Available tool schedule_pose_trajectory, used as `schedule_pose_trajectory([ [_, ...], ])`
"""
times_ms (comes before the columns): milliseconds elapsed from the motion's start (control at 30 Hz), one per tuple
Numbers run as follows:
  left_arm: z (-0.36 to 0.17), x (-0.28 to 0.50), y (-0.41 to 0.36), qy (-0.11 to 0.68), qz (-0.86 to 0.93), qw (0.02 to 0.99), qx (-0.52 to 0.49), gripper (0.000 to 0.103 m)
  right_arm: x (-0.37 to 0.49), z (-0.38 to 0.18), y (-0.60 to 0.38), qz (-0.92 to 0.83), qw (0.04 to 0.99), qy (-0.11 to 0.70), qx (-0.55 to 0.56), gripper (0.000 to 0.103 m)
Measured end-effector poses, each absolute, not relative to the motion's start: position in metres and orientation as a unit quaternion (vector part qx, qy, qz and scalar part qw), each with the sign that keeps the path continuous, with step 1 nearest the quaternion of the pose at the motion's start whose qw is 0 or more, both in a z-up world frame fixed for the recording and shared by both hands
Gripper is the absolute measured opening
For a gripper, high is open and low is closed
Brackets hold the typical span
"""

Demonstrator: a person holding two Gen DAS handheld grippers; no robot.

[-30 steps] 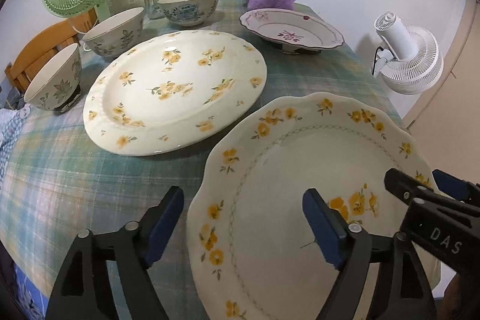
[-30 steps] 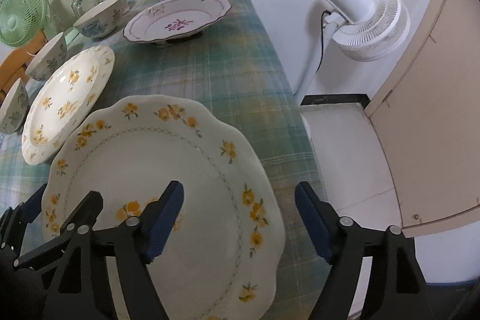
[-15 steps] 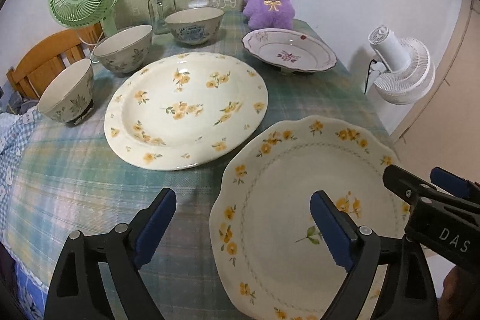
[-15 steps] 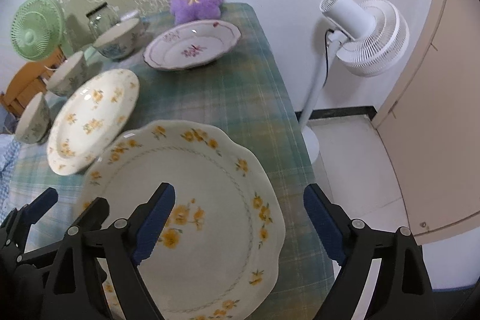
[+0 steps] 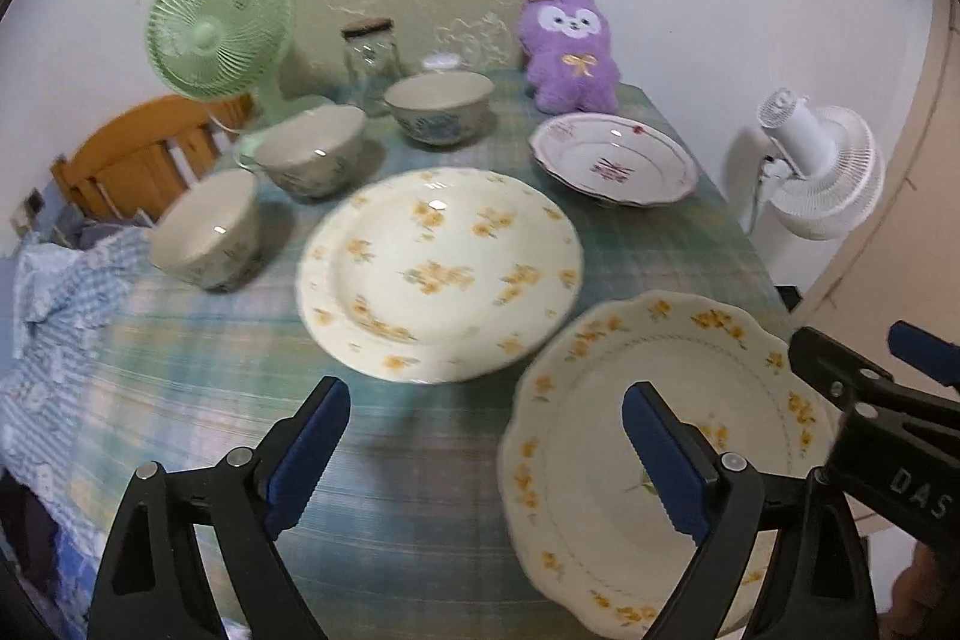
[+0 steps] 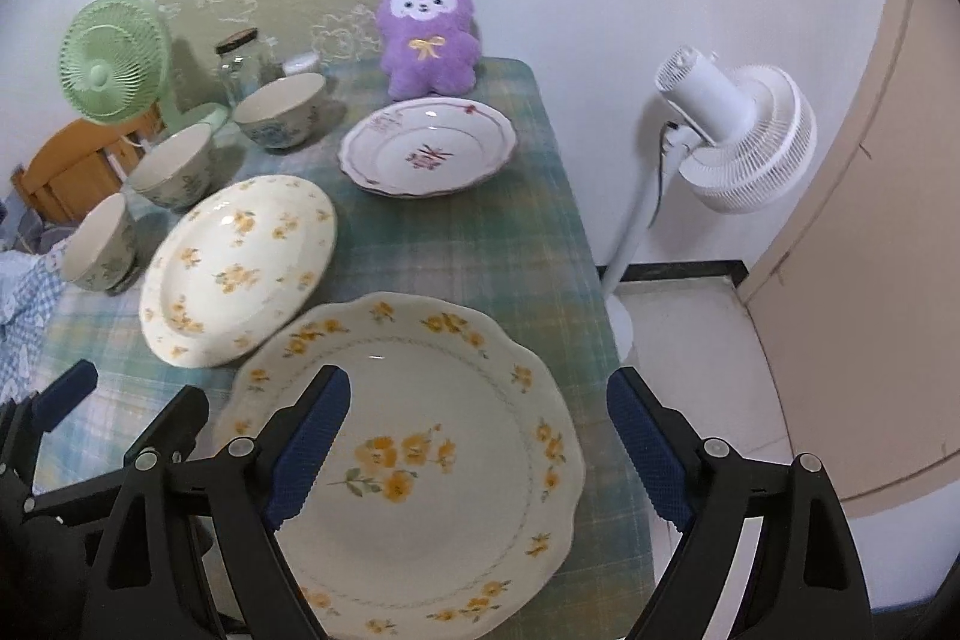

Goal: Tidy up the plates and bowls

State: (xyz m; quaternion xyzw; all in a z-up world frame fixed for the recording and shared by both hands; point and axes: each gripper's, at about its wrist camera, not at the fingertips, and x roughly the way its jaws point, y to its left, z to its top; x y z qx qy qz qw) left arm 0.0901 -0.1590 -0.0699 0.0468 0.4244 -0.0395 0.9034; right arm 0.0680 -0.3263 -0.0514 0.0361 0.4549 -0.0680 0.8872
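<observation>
Both tongs have risen off the scalloped plate (image 6: 414, 454) with jaws just opened wider, left tongs (image 5: 486, 451) and right tongs (image 6: 477, 442) empty; plate lies on the table (image 6: 480, 256) beneath them, released, other dishes ahead unstacked.

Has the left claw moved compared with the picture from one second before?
Yes. The left claw has gone up and back from the table: beyond it, the scalloped plate and the purple plush toy now look smaller and further away.
</observation>
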Motion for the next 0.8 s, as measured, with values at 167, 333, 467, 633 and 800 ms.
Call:
schedule_pose_trajectory([
  [167,-0.062,0.096,-0.147,0.420,-0.045,0.905,0.041,0.094,0.070,-0.042,-0.313,-0.062,0.891,0.449,0.033,0.090],
  [333,-0.057,0.106,-0.134,0.426,-0.061,0.902,0.028,0.094,0.079,-0.037,-0.302,-0.055,0.889,0.452,0.049,0.090],
  [467,-0.056,0.114,-0.124,0.428,-0.077,0.900,0.022,0.094,0.088,-0.037,-0.293,-0.058,0.885,0.458,0.058,0.090],
  [633,-0.054,0.125,-0.115,0.427,-0.089,0.900,0.028,0.093,0.098,-0.034,-0.276,-0.063,0.887,0.456,0.049,0.090],
  [800,-0.053,0.141,-0.105,0.433,-0.090,0.896,0.032,0.092,0.112,-0.032,-0.262,-0.072,0.887,0.455,0.046,0.089],
])
